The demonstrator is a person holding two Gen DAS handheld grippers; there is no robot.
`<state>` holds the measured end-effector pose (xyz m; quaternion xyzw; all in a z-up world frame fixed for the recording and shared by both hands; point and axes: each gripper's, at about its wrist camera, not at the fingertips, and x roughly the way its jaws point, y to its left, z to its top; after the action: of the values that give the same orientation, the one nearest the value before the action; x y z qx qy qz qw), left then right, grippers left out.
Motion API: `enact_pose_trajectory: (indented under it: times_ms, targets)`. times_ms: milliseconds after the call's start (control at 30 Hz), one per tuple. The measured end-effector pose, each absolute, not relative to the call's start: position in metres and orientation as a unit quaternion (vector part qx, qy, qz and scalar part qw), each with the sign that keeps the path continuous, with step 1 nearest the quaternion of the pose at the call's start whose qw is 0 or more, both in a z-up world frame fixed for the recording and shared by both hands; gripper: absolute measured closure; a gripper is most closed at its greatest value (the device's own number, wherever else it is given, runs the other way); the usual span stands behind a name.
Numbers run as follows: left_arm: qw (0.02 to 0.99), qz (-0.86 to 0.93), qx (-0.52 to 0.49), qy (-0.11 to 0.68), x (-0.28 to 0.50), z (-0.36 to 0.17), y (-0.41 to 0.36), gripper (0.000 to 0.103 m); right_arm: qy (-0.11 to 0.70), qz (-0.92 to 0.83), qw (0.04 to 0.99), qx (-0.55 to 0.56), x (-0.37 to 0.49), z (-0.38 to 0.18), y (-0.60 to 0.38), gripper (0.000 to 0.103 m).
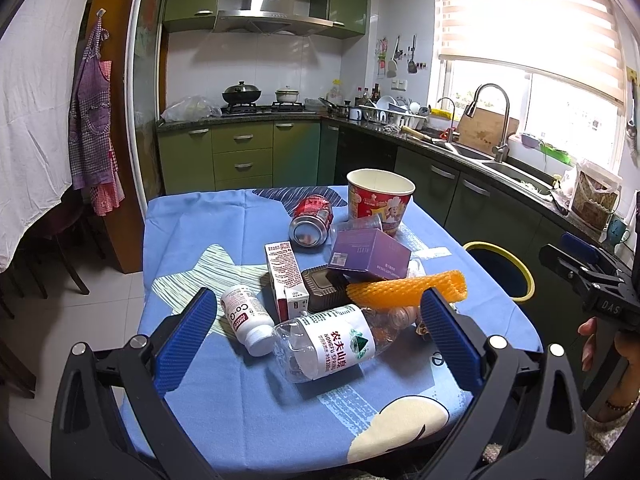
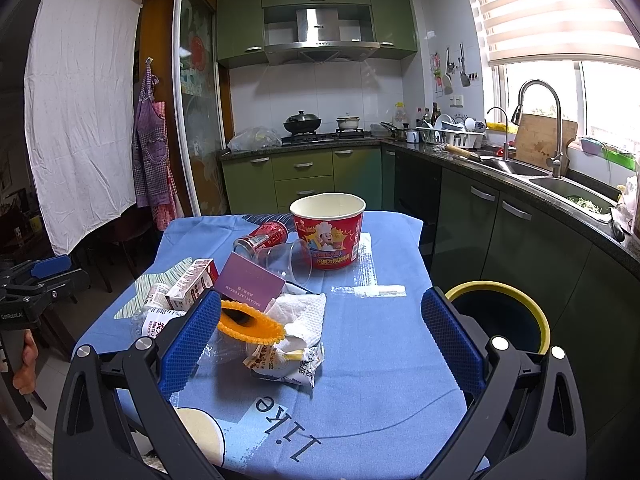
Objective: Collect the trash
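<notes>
Trash lies heaped mid-frame on the blue tablecloth [image 1: 240,400]: a clear water bottle [image 1: 332,344], orange foam net [image 1: 404,290], purple box [image 1: 370,254], red paper bucket [image 1: 378,200]. The yellow-rimmed bin [image 2: 500,316] stands lower right. Left gripper [image 1: 320,330] and right gripper [image 2: 324,338] both gape wide, empty.

Each gripper is a black frame with two wide arms, round silver screw heads at the joints and blue ribbed pads on the fingers. The left gripper [image 1: 318,320] shows in its own view, the right gripper [image 2: 322,324] in its own. The right one carries white letters "DAS", the left "GenRobot.AI". The person wears a beaded bracelet [image 1: 621,403] and a knitted sleeve [image 1: 600,436].
</notes>
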<state>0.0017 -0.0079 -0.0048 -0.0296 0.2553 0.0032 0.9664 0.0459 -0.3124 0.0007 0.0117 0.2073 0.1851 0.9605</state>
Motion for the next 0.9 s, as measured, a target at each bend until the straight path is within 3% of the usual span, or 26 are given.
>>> enact_pose_trajectory:
  times_ms: [633,900]
  targets:
    - [0.966,0.003,-0.028,0.258,0.006,-0.006,-0.006,0.006,0.212,0.184,0.960,0.013,0.050,-0.004,-0.309,0.004]
    - [0.963,0.017,-0.036,0.268,0.057,-0.003,0.022,0.006,0.232,0.187,0.954,-0.003,0.083,0.002,-0.311,0.004]
